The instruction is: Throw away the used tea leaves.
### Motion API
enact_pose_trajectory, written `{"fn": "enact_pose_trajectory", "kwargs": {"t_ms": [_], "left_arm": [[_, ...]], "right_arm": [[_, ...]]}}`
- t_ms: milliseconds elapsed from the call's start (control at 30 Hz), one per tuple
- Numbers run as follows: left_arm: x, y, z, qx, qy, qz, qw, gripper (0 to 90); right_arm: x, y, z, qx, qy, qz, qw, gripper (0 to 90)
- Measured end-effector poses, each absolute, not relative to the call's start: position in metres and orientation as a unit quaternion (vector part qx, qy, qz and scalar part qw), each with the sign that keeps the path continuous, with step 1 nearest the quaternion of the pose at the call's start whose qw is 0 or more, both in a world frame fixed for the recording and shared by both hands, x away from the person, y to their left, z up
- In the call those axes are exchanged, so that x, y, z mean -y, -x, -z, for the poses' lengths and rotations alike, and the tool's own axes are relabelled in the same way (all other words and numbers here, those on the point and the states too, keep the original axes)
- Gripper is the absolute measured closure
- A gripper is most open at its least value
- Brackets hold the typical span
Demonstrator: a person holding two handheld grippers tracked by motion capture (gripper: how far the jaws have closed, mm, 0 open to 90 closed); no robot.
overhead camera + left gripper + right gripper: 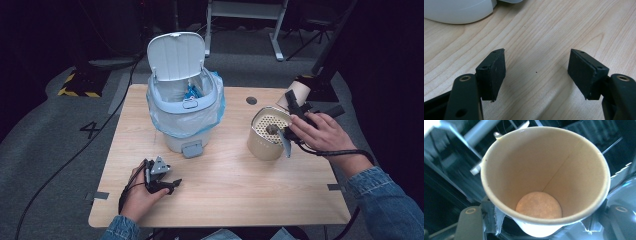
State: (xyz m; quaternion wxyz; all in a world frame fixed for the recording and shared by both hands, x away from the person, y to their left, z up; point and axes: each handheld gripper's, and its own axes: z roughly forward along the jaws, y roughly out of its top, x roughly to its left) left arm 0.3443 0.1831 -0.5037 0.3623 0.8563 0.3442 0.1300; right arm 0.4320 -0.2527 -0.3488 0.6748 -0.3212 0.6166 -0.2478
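The paper cup (545, 182) sits clamped in the right gripper (296, 116), held off the table's far right edge; its empty inside shows from the right gripper view. The left gripper (536, 72), jaws apart, rests on bare table (235, 175) near the bin (186, 107).

- A brown paper cup (546, 182) is held between the jaws of the right tool (295, 116), tilted on its side, mouth toward that tool's camera; it is empty inside.
- A beige perforated canister (266, 134) stands upright on the bench (225, 190), touching or just below the right tool.
- A white pedal bin (186, 107), lined with a pale blue bag, stands with its lid raised.
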Motion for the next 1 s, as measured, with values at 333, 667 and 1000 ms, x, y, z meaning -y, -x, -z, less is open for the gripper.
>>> {"fn": "enact_pose_trajectory", "kwargs": {"t_ms": [333, 667, 1000], "left_arm": [[-0.183, -0.345, 0.504, -0.344, -0.856, -0.129, 0.362, 31.1], [-0.183, -0.345, 0.504, -0.344, -0.856, -0.13, 0.362, 31.1], [-0.183, -0.345, 0.504, -0.344, -0.856, -0.13, 0.362, 31.0]], "right_arm": [[0.27, -0.44, 0.324, -0.761, 0.17, 0.022, 0.626, 32.6], [0.295, -0.457, 0.31, -0.837, -0.062, -0.309, 0.447, 32.6], [0.32, -0.472, 0.315, -0.816, -0.242, -0.486, 0.201, 32.0]]}}
